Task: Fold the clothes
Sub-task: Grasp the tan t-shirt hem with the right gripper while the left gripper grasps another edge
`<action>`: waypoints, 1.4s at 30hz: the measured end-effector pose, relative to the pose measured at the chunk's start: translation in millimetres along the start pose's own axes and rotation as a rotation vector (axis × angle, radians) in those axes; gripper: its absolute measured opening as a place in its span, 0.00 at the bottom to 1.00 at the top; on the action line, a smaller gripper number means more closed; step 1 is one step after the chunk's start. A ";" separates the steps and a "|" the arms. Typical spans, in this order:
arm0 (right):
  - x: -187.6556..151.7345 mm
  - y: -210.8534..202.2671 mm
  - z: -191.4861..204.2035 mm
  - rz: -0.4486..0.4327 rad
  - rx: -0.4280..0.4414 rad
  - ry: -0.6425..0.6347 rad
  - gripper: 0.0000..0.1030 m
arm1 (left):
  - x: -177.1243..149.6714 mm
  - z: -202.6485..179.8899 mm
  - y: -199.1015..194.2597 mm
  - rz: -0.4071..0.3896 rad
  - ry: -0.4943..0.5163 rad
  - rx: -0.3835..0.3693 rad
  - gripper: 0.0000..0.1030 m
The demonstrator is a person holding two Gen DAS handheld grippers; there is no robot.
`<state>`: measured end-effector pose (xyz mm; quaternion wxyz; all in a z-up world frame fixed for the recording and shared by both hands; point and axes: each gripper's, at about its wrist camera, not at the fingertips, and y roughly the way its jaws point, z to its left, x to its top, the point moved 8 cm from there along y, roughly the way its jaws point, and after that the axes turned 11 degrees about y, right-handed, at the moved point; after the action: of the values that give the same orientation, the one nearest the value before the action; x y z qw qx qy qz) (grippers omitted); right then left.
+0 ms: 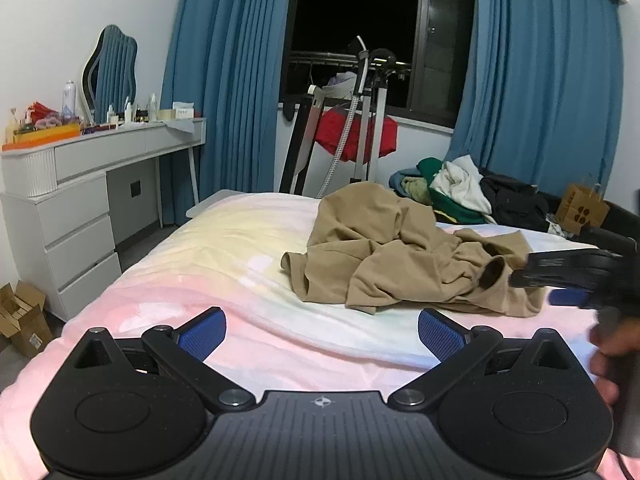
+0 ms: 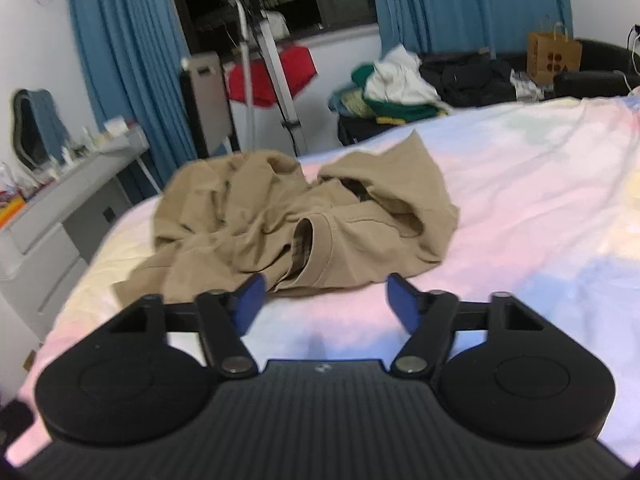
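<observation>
A crumpled tan garment (image 1: 400, 248) lies in a heap on the pastel bedspread (image 1: 224, 248). It also shows in the right wrist view (image 2: 304, 216), with a ribbed cuff or collar opening facing me. My left gripper (image 1: 322, 330) is open and empty, low over the bedspread, short of the garment. My right gripper (image 2: 324, 300) is open and empty, its fingertips right at the garment's near edge. In the left wrist view the right gripper (image 1: 532, 280) reaches in from the right, at the garment's right side.
A pile of other clothes (image 1: 452, 188) lies past the far end of the bed. A brown paper bag (image 1: 580, 208) stands by it. A white dresser (image 1: 80, 200) with bottles and a mirror is at the left. A clothes rack (image 1: 352, 128) stands before the window.
</observation>
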<state>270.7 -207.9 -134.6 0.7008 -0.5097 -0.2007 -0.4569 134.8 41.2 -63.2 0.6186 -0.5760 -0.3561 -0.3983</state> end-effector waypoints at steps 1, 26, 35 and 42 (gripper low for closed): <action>1.8 15.9 1.1 0.005 -0.021 0.001 0.62 | -0.4 2.8 6.3 0.007 -0.010 -0.003 1.00; 23.4 -111.1 -31.9 -0.156 0.045 0.127 0.05 | -8.0 -48.1 8.3 -0.047 0.100 -0.251 1.00; -14.7 -131.2 -79.2 -0.099 0.079 0.234 0.05 | -37.7 -110.2 10.2 -0.018 0.358 -0.265 1.00; -21.8 -117.8 -97.5 -0.098 0.038 0.260 0.05 | -34.7 -126.2 67.5 0.049 0.356 -0.340 0.81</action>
<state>142.2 -293.3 -127.3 0.7072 -0.4226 -0.1414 -0.5489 178.6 -80.4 -133.8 0.5755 -0.6009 -0.1552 -0.5326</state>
